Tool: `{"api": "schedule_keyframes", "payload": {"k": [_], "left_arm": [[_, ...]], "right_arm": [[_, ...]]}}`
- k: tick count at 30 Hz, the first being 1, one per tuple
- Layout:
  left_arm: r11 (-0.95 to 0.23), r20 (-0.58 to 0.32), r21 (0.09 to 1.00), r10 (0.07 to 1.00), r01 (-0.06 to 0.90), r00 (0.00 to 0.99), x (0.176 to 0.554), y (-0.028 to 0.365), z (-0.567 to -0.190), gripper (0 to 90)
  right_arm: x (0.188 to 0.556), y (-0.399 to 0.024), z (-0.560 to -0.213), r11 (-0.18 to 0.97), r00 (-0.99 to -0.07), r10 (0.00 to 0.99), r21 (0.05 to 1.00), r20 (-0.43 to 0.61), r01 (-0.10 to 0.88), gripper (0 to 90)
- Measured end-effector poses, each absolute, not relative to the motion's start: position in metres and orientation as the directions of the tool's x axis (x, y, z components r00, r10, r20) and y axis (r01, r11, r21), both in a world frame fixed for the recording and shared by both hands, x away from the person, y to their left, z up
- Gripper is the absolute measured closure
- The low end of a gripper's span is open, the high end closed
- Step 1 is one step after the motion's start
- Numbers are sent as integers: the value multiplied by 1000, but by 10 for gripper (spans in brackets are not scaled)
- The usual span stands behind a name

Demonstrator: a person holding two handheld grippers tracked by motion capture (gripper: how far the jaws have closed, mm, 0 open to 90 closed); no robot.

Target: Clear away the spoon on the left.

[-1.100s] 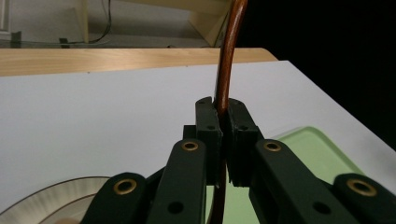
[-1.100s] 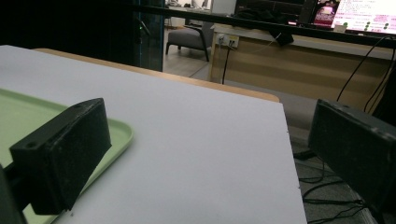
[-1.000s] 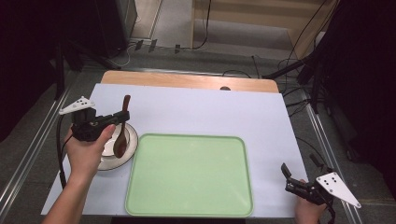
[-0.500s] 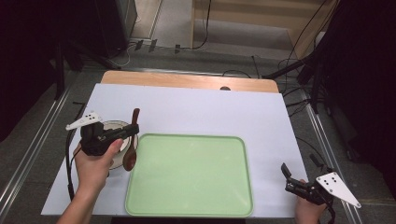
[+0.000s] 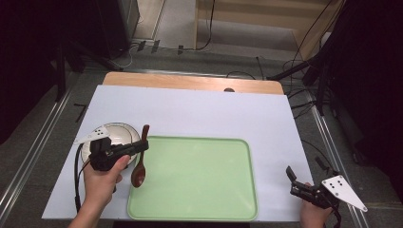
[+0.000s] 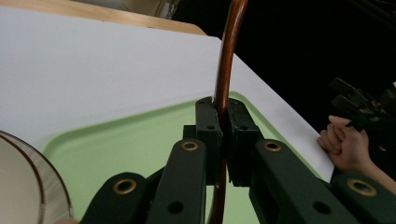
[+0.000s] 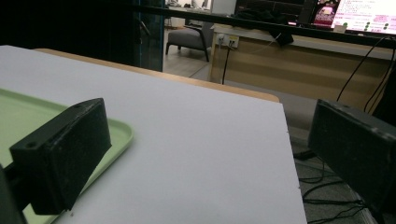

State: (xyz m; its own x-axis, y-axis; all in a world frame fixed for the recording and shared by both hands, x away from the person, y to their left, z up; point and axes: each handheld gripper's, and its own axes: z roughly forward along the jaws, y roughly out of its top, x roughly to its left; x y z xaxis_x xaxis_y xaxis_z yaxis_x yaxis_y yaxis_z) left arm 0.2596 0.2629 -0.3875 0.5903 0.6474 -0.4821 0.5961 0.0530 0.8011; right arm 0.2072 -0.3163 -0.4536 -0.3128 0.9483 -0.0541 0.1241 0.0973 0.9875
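My left gripper (image 5: 141, 145) is shut on the handle of a brown wooden spoon (image 5: 140, 164). The spoon points toward the person, and its bowl end hangs over the left rim of the green tray (image 5: 199, 190). In the left gripper view the jaws (image 6: 223, 128) pinch the curved spoon handle (image 6: 229, 56) above the tray (image 6: 130, 140). Just left of the gripper stands a white bowl (image 5: 119, 133), partly hidden by the hand. At the table's front right corner my right gripper (image 5: 292, 181) rests open with nothing between its pads (image 7: 65, 149).
A white sheet (image 5: 199, 114) covers the table, and a wooden strip (image 5: 190, 83) shows at the far edge. The bowl's rim (image 6: 32, 177) lies at the lower left of the left gripper view. Cables and dark stands surround the table.
My left hand has come down and toward the person, carrying the spoon from over the bowl to the tray's left edge. The right gripper has stayed put.
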Motion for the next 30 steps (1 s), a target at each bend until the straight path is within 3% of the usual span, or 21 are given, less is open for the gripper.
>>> {"api": "schedule_keyframes", "payload": {"k": [18,30], "left_arm": [[65,-596,736,533,673,600,253,263,-426,854],[53,-607,714,544,698,580,258,268,-445,845]], "right_arm": [[207,-316,-454,98,-315,948,987,-54,125,0],[208,-316,-454,100,-315,948,987,-55,126,0]]}}
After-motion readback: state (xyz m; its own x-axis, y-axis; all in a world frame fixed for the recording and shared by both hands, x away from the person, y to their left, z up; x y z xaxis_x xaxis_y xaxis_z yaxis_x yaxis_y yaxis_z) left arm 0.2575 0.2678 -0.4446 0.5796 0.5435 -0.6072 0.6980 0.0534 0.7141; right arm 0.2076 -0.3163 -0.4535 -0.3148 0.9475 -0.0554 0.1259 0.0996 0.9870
